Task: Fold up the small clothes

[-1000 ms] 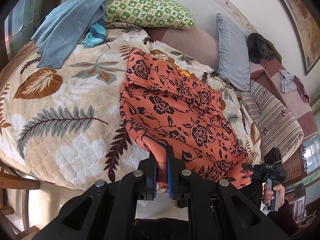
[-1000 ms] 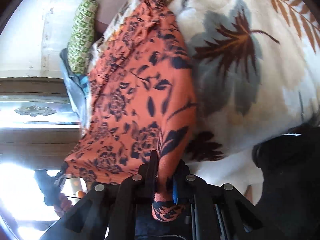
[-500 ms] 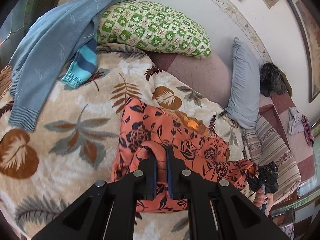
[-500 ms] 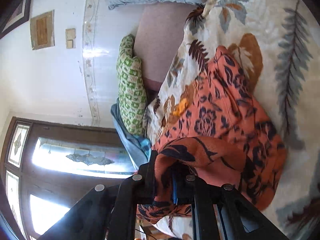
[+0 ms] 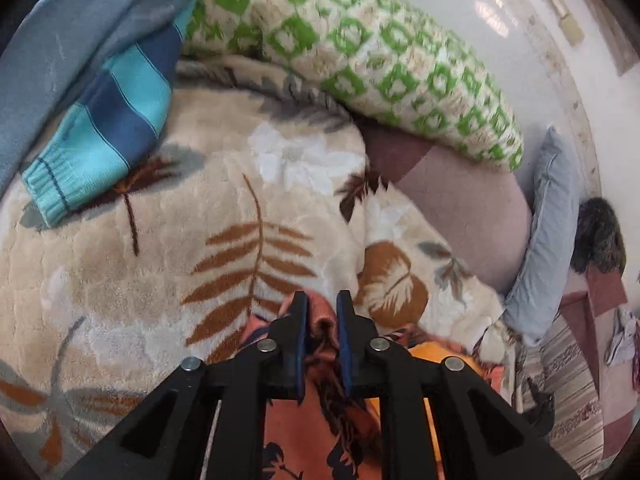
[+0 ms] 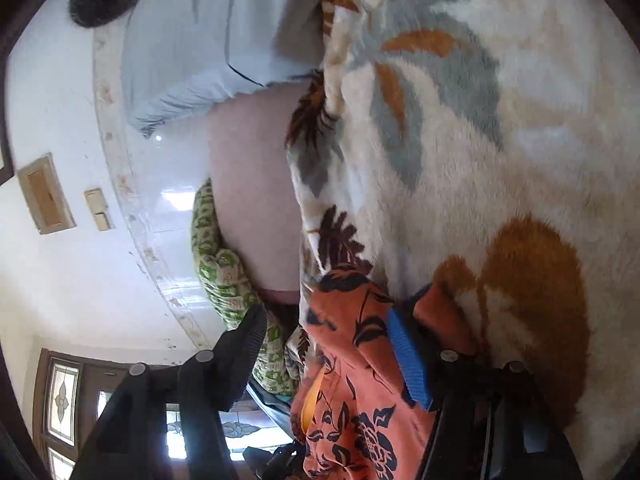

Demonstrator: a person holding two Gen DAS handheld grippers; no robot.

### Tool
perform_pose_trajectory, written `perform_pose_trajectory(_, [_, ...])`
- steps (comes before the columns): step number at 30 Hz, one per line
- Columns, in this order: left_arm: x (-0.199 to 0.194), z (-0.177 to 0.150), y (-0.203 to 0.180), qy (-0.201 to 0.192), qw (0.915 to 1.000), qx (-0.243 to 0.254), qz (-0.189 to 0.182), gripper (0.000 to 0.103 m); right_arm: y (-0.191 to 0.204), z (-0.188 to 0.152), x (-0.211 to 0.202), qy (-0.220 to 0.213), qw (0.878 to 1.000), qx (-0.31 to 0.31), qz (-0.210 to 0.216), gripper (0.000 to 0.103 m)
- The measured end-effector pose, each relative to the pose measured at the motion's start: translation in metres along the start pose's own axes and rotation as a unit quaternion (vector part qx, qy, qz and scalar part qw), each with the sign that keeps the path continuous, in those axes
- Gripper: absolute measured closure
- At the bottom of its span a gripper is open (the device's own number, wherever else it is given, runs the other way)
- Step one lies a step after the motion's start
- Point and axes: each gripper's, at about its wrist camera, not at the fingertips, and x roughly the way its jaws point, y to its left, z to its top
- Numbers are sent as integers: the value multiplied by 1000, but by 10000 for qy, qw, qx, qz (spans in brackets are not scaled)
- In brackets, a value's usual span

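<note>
The bed you are working on is covered by a plush leaf-print blanket (image 5: 168,248), thick and springy, so anything laid on it will sink a little and not slide far. At its head lie a green patterned pillow (image 5: 360,52), a grey-blue pillow (image 5: 548,232), a blue knit sweater (image 5: 60,40) and a striped turquoise sleeve (image 5: 100,136), all well away from your work.

The task's piece, the orange floral garment (image 6: 352,384), lies on the blanket at the near edge of both views, directly under your tools. It looks thin, light and limp: it will drape and bunch instead of holding a crease, and a loose layer may drag along with the one you lift. I would take it at a hem or corner, pinching a single folded edge, and keep both grips level so the cloth stays taut between them.

Your left hand-held gripper (image 5: 322,306) tilts down toward the blanket. Its jaws are opening, with a ridge of the orange cloth between the blue pads; whether the pads have fully let go of it is hard to tell, though a slim gap shows on the right pad.

Your right hand-held gripper (image 6: 324,314) is rolled onto its side and points nearly level across the bed. Its jaws are opening and already stand wide; the garment lies draped against the blue-padded finger (image 6: 408,356), while the other finger hangs free in the air.
</note>
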Motion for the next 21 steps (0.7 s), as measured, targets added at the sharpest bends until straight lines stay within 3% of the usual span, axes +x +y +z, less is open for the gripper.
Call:
perform_pose_trajectory(1, [-17, -1, 0, -484, 9988, -85, 13, 59, 5, -1, -2, -21, 9999, -96, -24, 32])
perform_pose_trajectory(2, [-33, -2, 0, -913, 9956, -218, 14, 30, 13, -3, -4, 47, 9998, -204, 33, 32])
perform_pose_trajectory(3, [-52, -5, 0, -1295, 9909, -375, 31, 20, 24, -8, -3, 128, 9992, -379, 71, 32])
perform_pose_trajectory(5, [-83, -17, -7, -1604, 9856, -519, 133, 20, 51, -29, 3, 332, 9949, -950, -84, 32])
perform_pose_trajectory(7, [-102, -37, -21, -1413, 9882, -350, 487, 20, 77, -59, 20, 793, 9835, -1594, -326, 32])
perform_pose_trajectory(10, [-110, -80, -30, -1065, 9875, -217, 1141, 20, 102, -125, 51, 1683, 9555, -2377, -477, 32])
perform_pose_trajectory(13, [-100, -115, -27, -795, 9841, -377, 1542, 20, 100, -189, 78, 2514, 9324, -2540, -534, 32])
perform_pose_trajectory(15, [-100, -121, -26, -939, 9802, -178, 1736, 20, 90, -224, 103, 3028, 9137, -2581, -829, 32])
perform_pose_trajectory(19, [-91, -116, -21, -1202, 9627, 469, 2377, 20, 77, -267, 140, 3358, 8680, -3273, -1636, 34])
perform_pose_trajectory(21, [-78, -109, -7, -866, 9665, 382, 2384, 20, 85, -269, 162, 3203, 8560, -3610, -1852, 34])
